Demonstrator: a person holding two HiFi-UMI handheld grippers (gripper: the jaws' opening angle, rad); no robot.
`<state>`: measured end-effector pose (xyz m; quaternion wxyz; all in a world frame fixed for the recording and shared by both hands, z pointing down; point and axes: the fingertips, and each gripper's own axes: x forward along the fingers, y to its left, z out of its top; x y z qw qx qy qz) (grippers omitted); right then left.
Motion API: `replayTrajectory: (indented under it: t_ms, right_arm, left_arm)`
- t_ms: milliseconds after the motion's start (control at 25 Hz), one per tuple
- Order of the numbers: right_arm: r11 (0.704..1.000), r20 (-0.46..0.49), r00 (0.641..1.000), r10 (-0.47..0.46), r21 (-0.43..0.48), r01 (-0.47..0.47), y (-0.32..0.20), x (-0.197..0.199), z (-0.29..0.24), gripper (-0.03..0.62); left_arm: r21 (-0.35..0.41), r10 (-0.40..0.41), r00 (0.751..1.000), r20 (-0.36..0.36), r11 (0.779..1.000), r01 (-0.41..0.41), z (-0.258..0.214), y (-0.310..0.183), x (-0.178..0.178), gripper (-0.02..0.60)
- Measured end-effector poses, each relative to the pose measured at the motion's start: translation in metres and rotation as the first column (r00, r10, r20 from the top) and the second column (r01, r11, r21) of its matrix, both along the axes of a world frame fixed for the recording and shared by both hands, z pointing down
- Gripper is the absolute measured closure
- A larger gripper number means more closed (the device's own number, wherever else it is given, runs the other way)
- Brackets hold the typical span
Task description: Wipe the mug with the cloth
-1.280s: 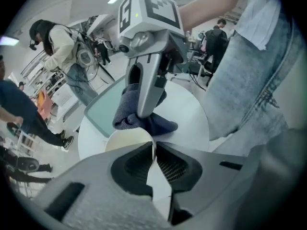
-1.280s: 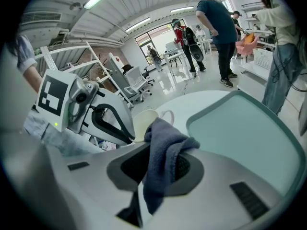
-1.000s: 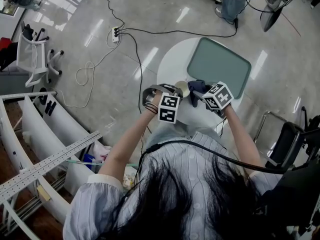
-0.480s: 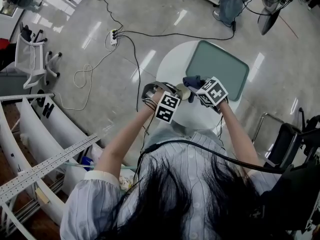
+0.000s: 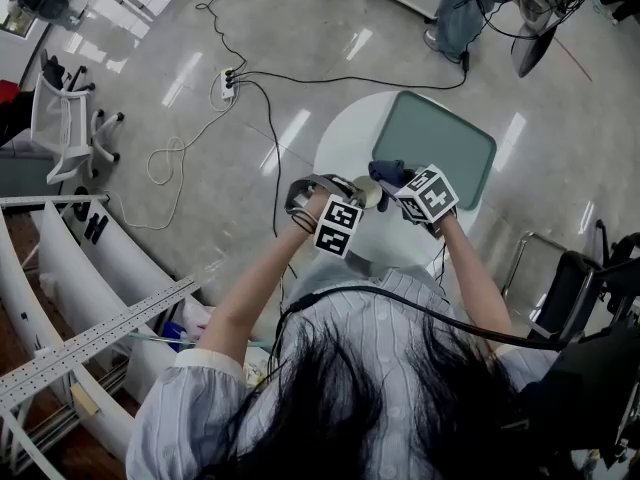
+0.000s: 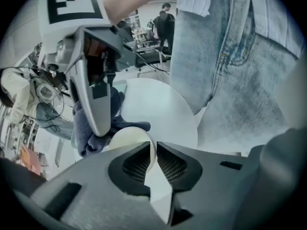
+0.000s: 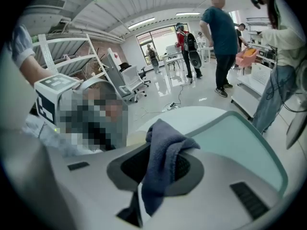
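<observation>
Left gripper (image 6: 154, 153) has its jaws pinched narrow on the thin rim of the cream mug (image 6: 128, 136), which I hold over the round white table (image 6: 158, 104). Right gripper (image 7: 160, 170) is clamped on the dark blue cloth (image 7: 165, 152), which is bunched against the mug's side. What worries me is that rim grip: if I press or drag the cloth too hard, the mug could twist in the jaws, slip out and drop onto the table, or the cloth could tug free of its pinch.

Lab — floor power strip (image 5: 227, 82), metal racking (image 5: 100, 340)
</observation>
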<state>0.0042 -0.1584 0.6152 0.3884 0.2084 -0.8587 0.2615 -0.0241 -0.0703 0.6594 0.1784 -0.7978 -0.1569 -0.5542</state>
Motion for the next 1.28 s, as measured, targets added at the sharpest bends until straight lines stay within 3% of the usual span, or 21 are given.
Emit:
replayTrajectory:
  t_ms: [200,360,520,640,840,920,1080,1280]
  right_arm:
    - [0.993,0.074,0.99,0.117,0.003,-0.118,-0.003,0.011,-0.019,0.514]
    - [0.98,0.122,0.973,0.194,0.011,-0.197,-0.003,0.024,-0.033,0.514]
    - [0.968,0.153,0.957,0.245,0.011,-0.25,0.001,0.033,-0.045,0.514]
    - [0.963,0.181,0.947,0.265,0.004,-0.27,0.009,0.038,-0.052,0.514]
    - [0.963,0.226,0.939,0.261,0.008,-0.27,0.023,0.041,-0.064,0.514]
    - [0.965,0.24,0.937,0.254,0.008,-0.264,0.029,0.038,-0.066,0.514]
    - [0.975,0.259,0.942,0.215,0.002,-0.223,0.043,0.031,-0.069,0.514]
    - [0.987,0.275,0.949,0.151,0.003,-0.158,0.064,0.023,-0.071,0.514]
  left_arm:
    - [-0.054,-0.204,0.975,-0.089,0.978,0.199,-0.021,-0.006,0.002,0.54]
    - [-0.06,-0.364,0.914,-0.177,0.931,0.359,-0.036,-0.016,0.001,0.54]
    - [-0.074,-0.495,0.836,-0.237,0.867,0.492,-0.049,-0.022,-0.006,0.54]
    - [-0.101,-0.611,0.729,-0.308,0.783,0.613,-0.066,-0.029,-0.009,0.54]
    - [-0.199,-0.776,0.488,-0.4,0.593,0.78,-0.095,-0.035,-0.014,0.54]
    - [-0.227,-0.811,0.412,-0.416,0.531,0.816,-0.101,-0.034,-0.018,0.54]
    - [-0.267,-0.857,0.3,-0.418,0.431,0.862,-0.105,-0.024,-0.02,0.54]
    - [-0.287,-0.9,0.183,-0.396,0.311,0.906,-0.101,-0.003,-0.025,0.54]
